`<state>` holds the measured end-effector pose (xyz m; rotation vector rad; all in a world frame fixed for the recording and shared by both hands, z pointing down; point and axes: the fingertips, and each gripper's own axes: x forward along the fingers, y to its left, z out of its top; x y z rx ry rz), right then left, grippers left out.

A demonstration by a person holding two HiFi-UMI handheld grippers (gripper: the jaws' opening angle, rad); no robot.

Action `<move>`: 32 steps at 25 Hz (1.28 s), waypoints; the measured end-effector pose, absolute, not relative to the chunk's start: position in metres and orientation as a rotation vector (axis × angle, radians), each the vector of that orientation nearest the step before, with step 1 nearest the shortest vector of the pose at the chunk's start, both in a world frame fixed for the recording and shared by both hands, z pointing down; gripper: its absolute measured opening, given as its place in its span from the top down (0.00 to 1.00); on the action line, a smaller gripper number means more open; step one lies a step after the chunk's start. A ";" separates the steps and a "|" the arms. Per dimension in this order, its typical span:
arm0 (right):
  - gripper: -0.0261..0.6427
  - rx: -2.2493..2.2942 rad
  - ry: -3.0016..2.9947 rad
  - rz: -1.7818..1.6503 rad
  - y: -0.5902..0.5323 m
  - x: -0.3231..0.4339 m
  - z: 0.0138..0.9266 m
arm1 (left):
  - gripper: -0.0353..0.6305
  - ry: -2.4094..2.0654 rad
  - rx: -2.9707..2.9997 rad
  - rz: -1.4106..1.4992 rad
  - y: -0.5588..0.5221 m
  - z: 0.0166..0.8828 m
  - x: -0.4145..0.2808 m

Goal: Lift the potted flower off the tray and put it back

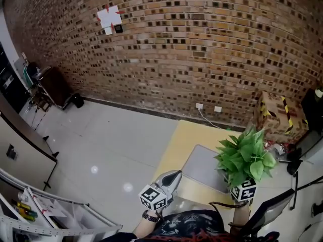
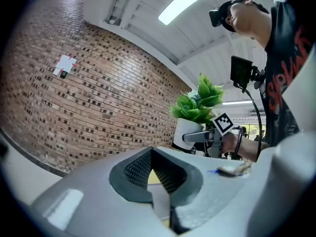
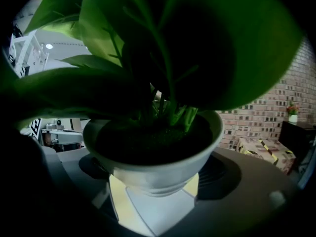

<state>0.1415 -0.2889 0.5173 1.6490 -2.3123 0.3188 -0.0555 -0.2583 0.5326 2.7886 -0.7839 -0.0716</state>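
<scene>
Right gripper (image 3: 158,176) clamps white pot of green leafy plant (image 1: 246,158) between its jaws | above grey flat tray (image 1: 204,166) | left gripper (image 1: 175,176) seemingly closed, empty

A wall of rough red-brown brick (image 1: 202,44) spans the room, with a white sheet of paper (image 1: 109,17) fixed high on it and two white wall sockets (image 1: 208,107) near its foot. Below it lies a glossy pale grey floor (image 1: 116,145). A dark cabinet (image 1: 54,87) stands at the far left, a white metal rack (image 1: 50,210) at the near left, a pale yellow worktop (image 1: 174,147) in the middle and a cardboard box banded with yellow-and-black tape (image 1: 275,116) at the right. A long white strip light (image 2: 190,1) glows overhead.
</scene>
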 end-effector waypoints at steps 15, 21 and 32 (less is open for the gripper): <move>0.21 1.646 -2.301 0.242 -0.311 0.137 0.657 | 0.94 -0.877 2.797 -0.056 -0.238 0.514 -0.060; 0.21 1.539 -2.275 0.350 -0.352 0.120 0.797 | 0.94 -1.067 2.698 -0.019 -0.235 0.522 -0.089; 0.20 1.466 -2.169 0.455 -0.403 0.118 0.894 | 0.94 -1.309 2.515 0.048 -0.197 0.541 -0.120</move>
